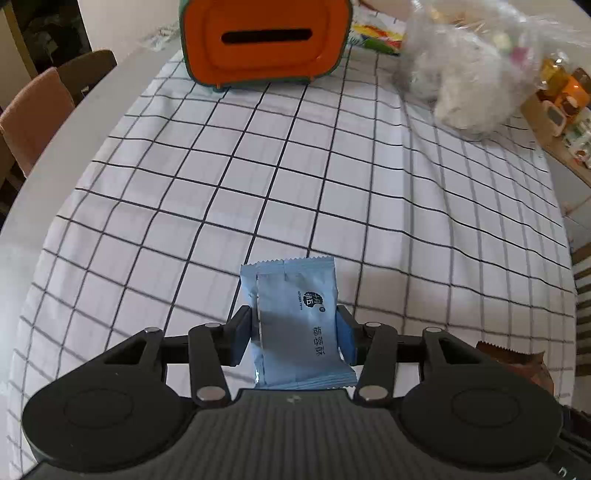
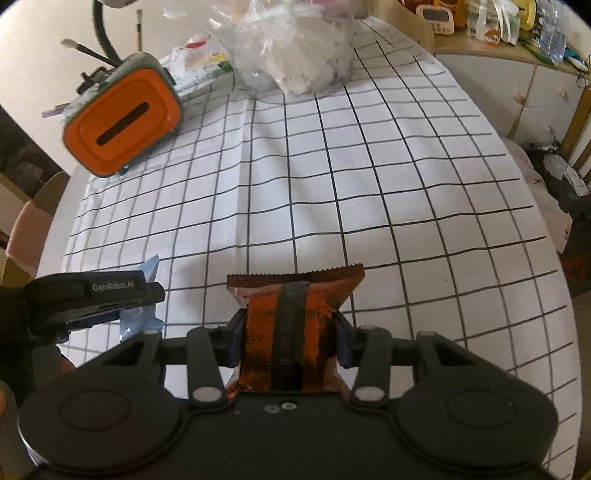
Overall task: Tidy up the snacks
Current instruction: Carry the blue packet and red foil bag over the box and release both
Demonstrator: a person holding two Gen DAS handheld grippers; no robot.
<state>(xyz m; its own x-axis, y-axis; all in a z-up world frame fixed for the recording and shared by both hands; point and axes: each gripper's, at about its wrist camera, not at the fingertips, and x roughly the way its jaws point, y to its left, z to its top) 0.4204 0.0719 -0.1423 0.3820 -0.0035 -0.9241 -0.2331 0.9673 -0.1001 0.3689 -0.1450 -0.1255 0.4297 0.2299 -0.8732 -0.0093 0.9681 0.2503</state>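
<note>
My left gripper (image 1: 297,332) is shut on a light blue snack packet (image 1: 295,317), lifted above the checked cloth (image 1: 332,184). My right gripper (image 2: 290,332) is shut on an orange-brown snack packet (image 2: 291,314), also off the cloth. In the right wrist view the left gripper (image 2: 144,295) shows at the left edge with the blue packet (image 2: 142,321) sticking out of it. The brown packet's corner (image 1: 517,360) peeks in at the right of the left wrist view. An orange box with a dark slot (image 1: 266,37) stands at the far side of the cloth.
A clear plastic bag with white contents (image 1: 469,74) lies at the far right of the cloth. A colourful printed pack (image 2: 199,59) sits behind the orange box (image 2: 122,122). Chairs (image 1: 33,118) stand at the table's left edge; a cluttered cabinet (image 2: 517,33) is to the right.
</note>
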